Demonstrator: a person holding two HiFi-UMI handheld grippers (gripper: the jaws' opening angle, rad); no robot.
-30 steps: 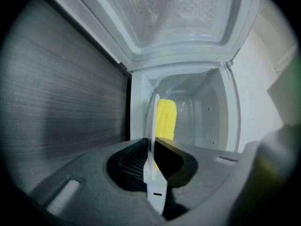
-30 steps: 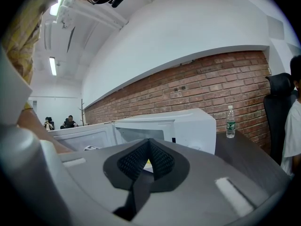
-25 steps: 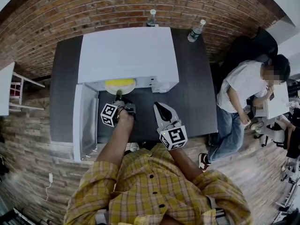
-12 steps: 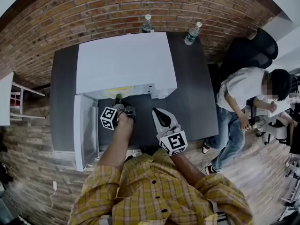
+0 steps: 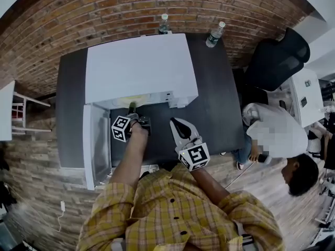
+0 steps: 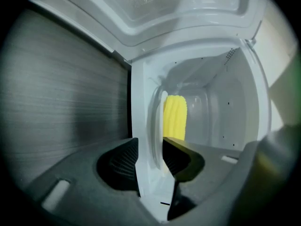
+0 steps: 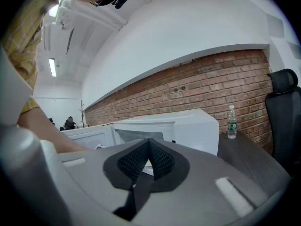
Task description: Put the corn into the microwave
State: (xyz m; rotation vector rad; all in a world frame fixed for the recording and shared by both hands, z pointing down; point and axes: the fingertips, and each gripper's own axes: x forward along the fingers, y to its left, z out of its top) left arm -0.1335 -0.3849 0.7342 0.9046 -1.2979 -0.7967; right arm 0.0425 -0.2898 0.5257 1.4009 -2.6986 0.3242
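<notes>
The yellow corn (image 6: 175, 117) lies on a white plate (image 6: 148, 126) inside the white microwave (image 5: 138, 67), whose door (image 5: 97, 140) stands open to the left. My left gripper (image 5: 132, 109) reaches into the opening. In the left gripper view its jaws (image 6: 149, 149) are opening, with the plate's rim between them and the pads just off it. In the head view only a pale sliver of the plate shows under the microwave's top edge. My right gripper (image 5: 178, 125) hovers shut and empty over the dark table (image 5: 214, 103), right of the opening; the right gripper view shows its pads (image 7: 149, 157) together.
Two water bottles (image 5: 164, 24) (image 5: 214, 34) stand at the table's back edge. A black chair (image 5: 277, 56) is at the right, and a person (image 5: 277, 135) bends low beside the table's right end. Brick wall runs behind.
The plate with the corn has gone from the microwave's mouth deeper inside, nearly out of the head view. The person at the right has bent down. My right gripper kept still.
</notes>
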